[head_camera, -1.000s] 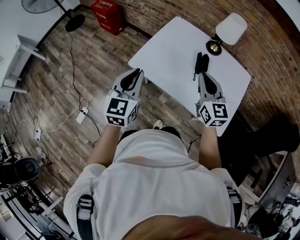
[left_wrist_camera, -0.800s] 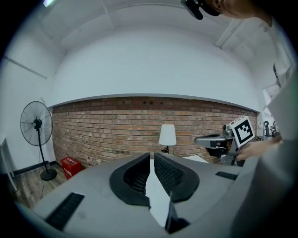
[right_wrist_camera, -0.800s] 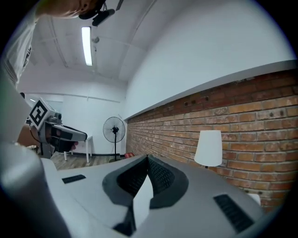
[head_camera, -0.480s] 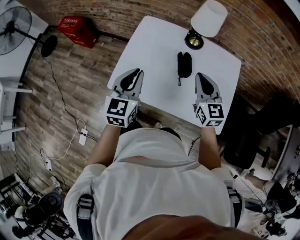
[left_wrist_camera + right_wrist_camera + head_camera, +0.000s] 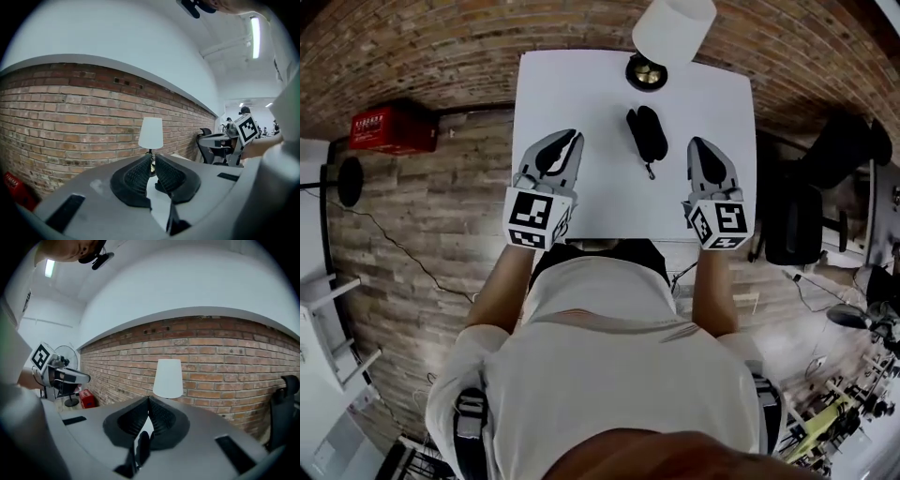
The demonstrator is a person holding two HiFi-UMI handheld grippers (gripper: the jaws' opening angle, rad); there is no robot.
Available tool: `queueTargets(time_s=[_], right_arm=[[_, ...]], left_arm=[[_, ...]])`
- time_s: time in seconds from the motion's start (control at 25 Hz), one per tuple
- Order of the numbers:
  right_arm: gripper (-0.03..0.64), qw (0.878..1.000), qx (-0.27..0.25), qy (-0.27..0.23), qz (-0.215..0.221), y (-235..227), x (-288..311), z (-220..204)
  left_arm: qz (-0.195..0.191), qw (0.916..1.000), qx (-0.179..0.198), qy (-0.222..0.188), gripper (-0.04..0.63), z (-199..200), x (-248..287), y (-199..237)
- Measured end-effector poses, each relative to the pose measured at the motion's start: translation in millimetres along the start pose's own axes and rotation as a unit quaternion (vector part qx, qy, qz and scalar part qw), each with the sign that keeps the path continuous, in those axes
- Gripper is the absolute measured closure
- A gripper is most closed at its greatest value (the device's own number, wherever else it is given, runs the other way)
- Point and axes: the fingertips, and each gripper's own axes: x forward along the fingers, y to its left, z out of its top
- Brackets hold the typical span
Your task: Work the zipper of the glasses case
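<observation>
The black glasses case (image 5: 645, 132) lies closed on the white table (image 5: 572, 84), its zipper pull strap (image 5: 650, 172) trailing towards me. My left gripper (image 5: 573, 139) hovers over the table to the case's left, jaws shut and empty. To the case's right my right gripper (image 5: 697, 142) hangs the same way, shut with nothing in it. In the left gripper view the closed jaws (image 5: 152, 157) point at the lamp (image 5: 151, 133). In the right gripper view the case (image 5: 142, 446) shows as a dark shape below the shut jaws (image 5: 148, 399).
A lamp with a white shade (image 5: 673, 26) and brass base (image 5: 646, 72) stands just behind the case. A red crate (image 5: 386, 128) sits on the floor at left, and a black office chair (image 5: 806, 220) stands right of the table. A brick wall runs behind.
The view has swung so the table lies square in front of me. Both grippers now stand over its near part, either side of the case. Both jaws stayed shut.
</observation>
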Motion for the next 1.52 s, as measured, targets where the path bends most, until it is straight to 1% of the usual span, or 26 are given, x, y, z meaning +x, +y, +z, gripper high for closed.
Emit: queueTargets(time_s=[0.08,0.16,0.36,0.6,0.64,0.72,0.76,0.84,0.96,1.12,1.24,1.4,1.52], right_arm=[[0.566,1.0,0.006,0.007,-0.013,-2,4,-5],[0.565,1.0,0.008,0.017,-0.022,-7,3,-13],[0.565,0.999,0.015,0.036,-0.027,-25,1,-30],[0.413,0.996,0.031,0.087,0.002,-28,13,-65],[0.371,0.994,0.036,0.101,0.009,-26,17,-74],[0.246,0.989,0.043,0.136,0.025,-19,26,-97],[0.212,0.987,0.044,0.153,0.033,-14,31,-109],[0.166,0.981,0.035,0.185,0.045,-3,42,-133],[0.114,0.973,0.016,0.227,0.043,2,57,-170],[0.08,0.96,0.02,0.278,0.032,1,77,-219],[0.067,0.952,0.02,0.304,0.022,-2,90,-248],[0.067,0.945,0.025,0.325,0.013,-2,101,-271],[0.068,0.944,0.033,0.328,0.005,0,105,-277]], left_arm=[[-0.012,0.9999,0.006,0.006,0.56,-2,11,6],[-0.021,0.9997,0.005,0.009,0.56,-4,19,5],[-0.024,0.9996,-0.002,0.018,0.558,-6,31,-11],[-0.023,0.9991,-0.007,0.035,0.56,-15,38,-24],[-0.023,0.999,-0.008,0.037,0.558,-16,38,-26],[-0.022,0.9989,-0.009,0.041,0.558,-20,37,-28],[-0.021,0.9988,-0.01,0.044,0.558,-23,36,-27],[-0.019,0.9984,-0.012,0.051,0.558,-29,35,-27],[-0.015,0.9979,-0.015,0.06,0.558,-36,34,-28],[-0.01,0.9973,-0.017,0.07,0.56,-45,30,-24],[-0.004,0.9966,-0.019,0.08,0.558,-54,26,-19],[0.004,0.9951,-0.031,0.094,0.56,-65,17,-11],[0.007,0.9946,-0.036,0.097,0.558,-68,12,-7]])
